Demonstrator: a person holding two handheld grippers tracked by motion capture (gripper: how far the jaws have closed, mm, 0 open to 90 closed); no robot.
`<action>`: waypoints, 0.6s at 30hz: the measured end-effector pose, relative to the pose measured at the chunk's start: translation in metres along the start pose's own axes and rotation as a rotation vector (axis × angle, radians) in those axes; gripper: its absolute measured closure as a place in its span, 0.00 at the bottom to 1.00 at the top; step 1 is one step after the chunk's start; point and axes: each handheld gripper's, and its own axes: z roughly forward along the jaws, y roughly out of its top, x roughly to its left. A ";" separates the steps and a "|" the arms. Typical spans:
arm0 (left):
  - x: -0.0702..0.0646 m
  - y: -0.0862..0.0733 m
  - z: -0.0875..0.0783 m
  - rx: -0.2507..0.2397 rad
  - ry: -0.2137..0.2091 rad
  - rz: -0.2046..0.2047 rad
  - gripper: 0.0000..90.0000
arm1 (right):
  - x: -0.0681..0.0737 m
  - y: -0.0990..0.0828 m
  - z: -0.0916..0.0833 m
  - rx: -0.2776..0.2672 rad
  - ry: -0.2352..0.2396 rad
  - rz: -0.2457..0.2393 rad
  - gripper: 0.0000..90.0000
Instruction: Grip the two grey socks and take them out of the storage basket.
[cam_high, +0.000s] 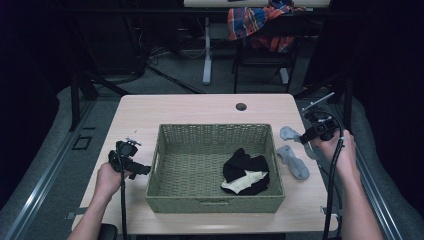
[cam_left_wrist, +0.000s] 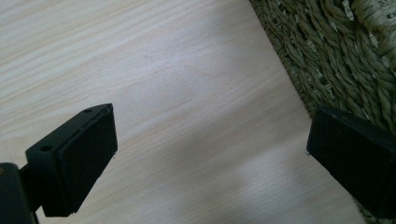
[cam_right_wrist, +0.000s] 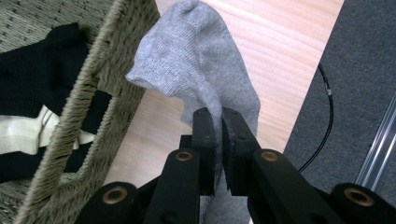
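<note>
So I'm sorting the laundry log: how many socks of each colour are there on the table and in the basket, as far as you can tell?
Grey socks: 2, one flat on the table, one clamped in the right gripper
Black socks: 1 heap in the basket, number unclear
Cream socks: 1
Total: at least 4

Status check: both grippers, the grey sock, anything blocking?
Right gripper shut on grey sock, beside the basket. Left gripper open over bare table. Basket rim close beside the sock; black and cream clothing already inside.
</note>
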 end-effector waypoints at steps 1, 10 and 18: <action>0.000 0.000 0.000 0.000 0.000 -0.001 0.02 | -0.001 0.000 0.002 0.006 0.005 -0.002 0.95; 0.000 0.000 0.000 0.001 -0.002 0.002 0.02 | -0.009 -0.002 0.029 0.058 0.022 0.020 0.95; 0.000 0.000 0.000 0.001 -0.003 0.000 0.02 | -0.009 -0.003 0.055 0.109 0.046 0.018 0.94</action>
